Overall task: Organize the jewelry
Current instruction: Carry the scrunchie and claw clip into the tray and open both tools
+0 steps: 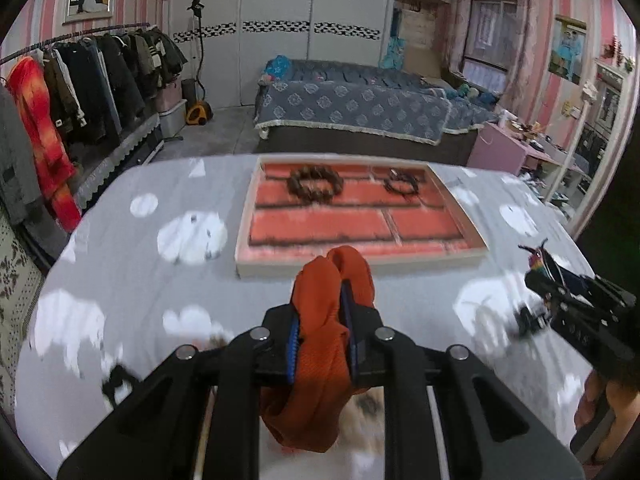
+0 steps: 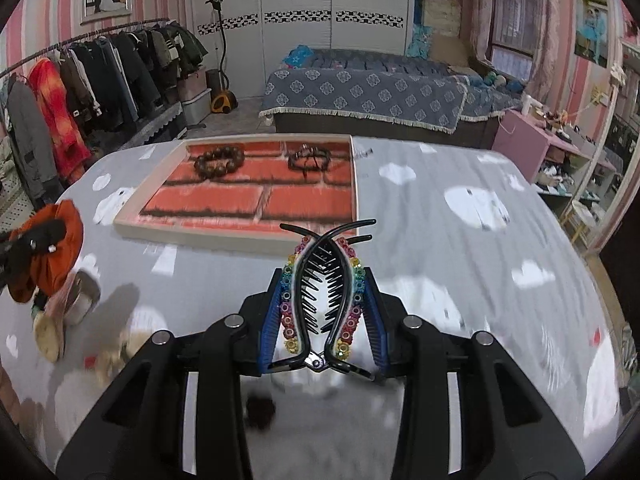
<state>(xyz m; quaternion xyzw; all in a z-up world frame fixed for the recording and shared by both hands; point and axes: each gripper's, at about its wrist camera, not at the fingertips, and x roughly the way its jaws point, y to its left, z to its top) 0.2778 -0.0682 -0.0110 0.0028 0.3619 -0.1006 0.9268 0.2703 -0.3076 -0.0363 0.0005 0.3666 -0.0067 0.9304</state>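
The bench (image 2: pixel 440 240) has a gray cloth with white clouds, so small things lie flat on it. On it sits a tray (image 2: pixel 132 222) with a red brick picture inside. It is there to keep the jewelry together. Two bracelets already rest at its far end: a brown bead bracelet (image 2: pixel 219 163) and a dark thin bracelet (image 2: pixel 309 161), well apart.

The left tongs (image 1: pixel 334 292) are squeezed tight on an orange scrunchie (image 1: pixel 320 344), just before the tray. The right tongs (image 2: pixel 322 300) are closed around a rainbow hair clip (image 2: pixel 320 300), near the tray too. Both look ready to go in.
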